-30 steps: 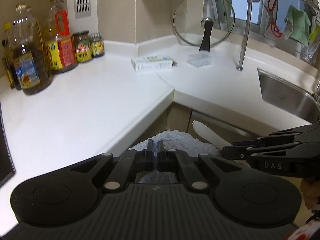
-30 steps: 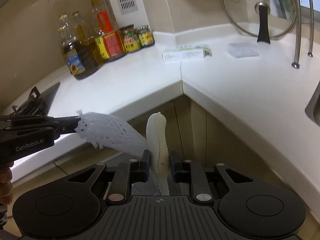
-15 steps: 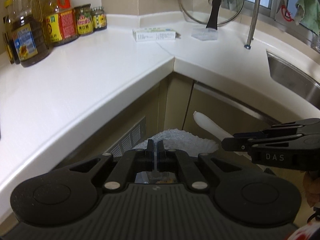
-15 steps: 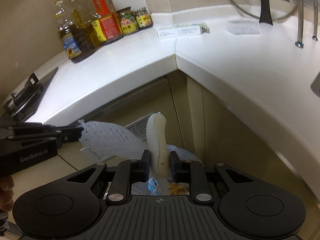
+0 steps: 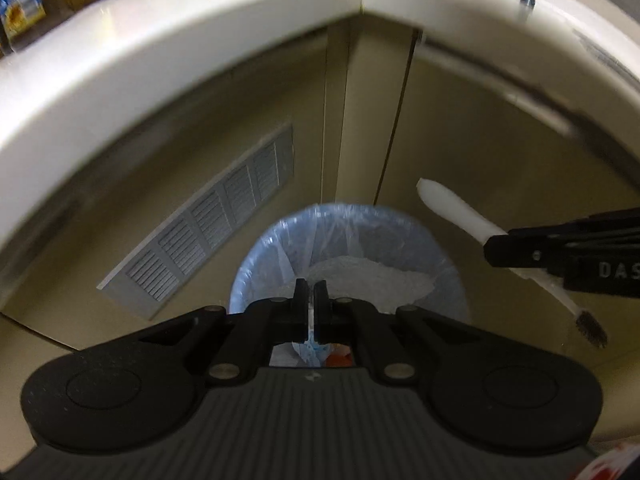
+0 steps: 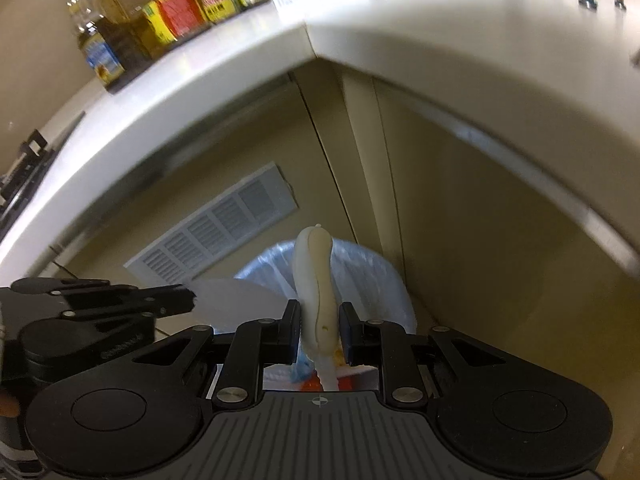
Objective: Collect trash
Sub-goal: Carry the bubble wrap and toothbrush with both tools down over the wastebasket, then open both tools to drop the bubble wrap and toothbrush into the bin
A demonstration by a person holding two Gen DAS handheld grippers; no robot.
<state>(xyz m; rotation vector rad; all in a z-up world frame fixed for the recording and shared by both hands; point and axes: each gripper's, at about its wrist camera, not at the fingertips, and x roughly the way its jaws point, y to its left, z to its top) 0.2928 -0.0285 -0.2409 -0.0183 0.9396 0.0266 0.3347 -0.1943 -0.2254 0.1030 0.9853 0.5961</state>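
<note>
The left gripper point(image 5: 310, 294) pinches a foam net point(image 5: 372, 280) and the right gripper point(image 6: 319, 316) clamps a toothbrush point(image 6: 316, 280) (bristles trailing back), both above the lined bin point(image 5: 260, 264) at the counter's point(image 5: 160, 52) inner corner.

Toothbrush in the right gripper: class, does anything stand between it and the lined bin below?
Nothing visible blocks it. The white plastic toothbrush is clamped in the right gripper above the blue-lined round bin. The white foam net, held by the left gripper, hangs beside it over the same opening, not beneath it.
</note>
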